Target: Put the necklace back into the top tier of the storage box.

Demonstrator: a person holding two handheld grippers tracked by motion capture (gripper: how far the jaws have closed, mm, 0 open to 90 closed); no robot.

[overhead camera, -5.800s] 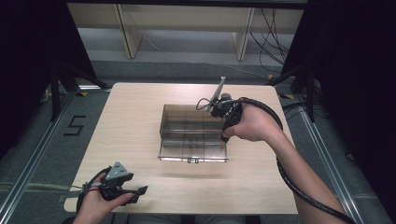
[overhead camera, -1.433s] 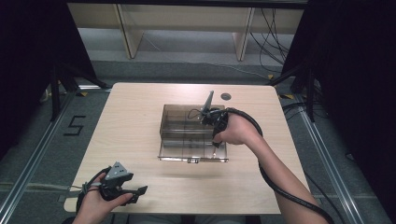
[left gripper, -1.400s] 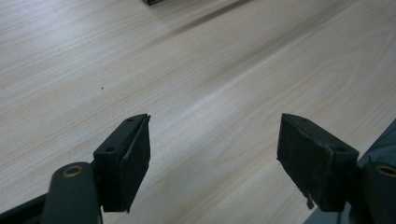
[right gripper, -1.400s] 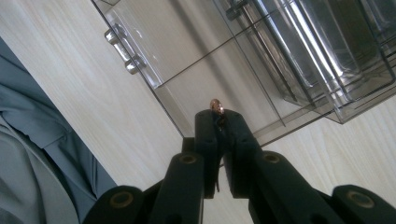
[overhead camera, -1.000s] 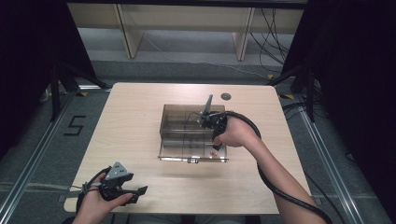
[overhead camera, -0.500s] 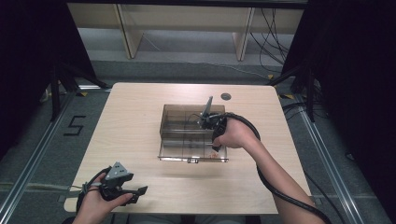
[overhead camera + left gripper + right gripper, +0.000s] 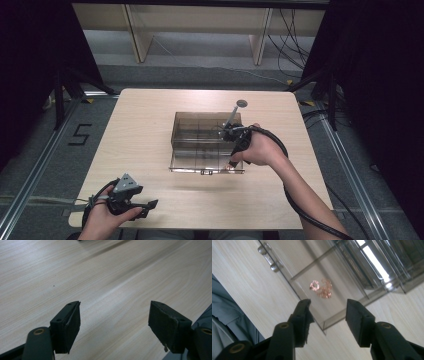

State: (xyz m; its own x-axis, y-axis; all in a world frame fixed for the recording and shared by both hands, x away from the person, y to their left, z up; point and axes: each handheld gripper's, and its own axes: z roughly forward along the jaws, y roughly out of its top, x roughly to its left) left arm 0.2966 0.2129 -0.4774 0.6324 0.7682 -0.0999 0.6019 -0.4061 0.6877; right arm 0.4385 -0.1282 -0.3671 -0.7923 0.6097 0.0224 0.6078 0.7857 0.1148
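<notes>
Recording lab or test cell: pale wooden surface (image 7: pixel 150 125) at centre, black curtains (image 7: pixel 30 65) at left and right edges, metal floor rails (image 7: pixel 30 195) at lower left, loose cables (image 7: pixel 295 35) upper right, taped floor marking (image 7: pixel 80 135) at left.

Right claw (image 7: pixel 327 312) just opening; left claw (image 7: pixel 115 325) agape
</notes>
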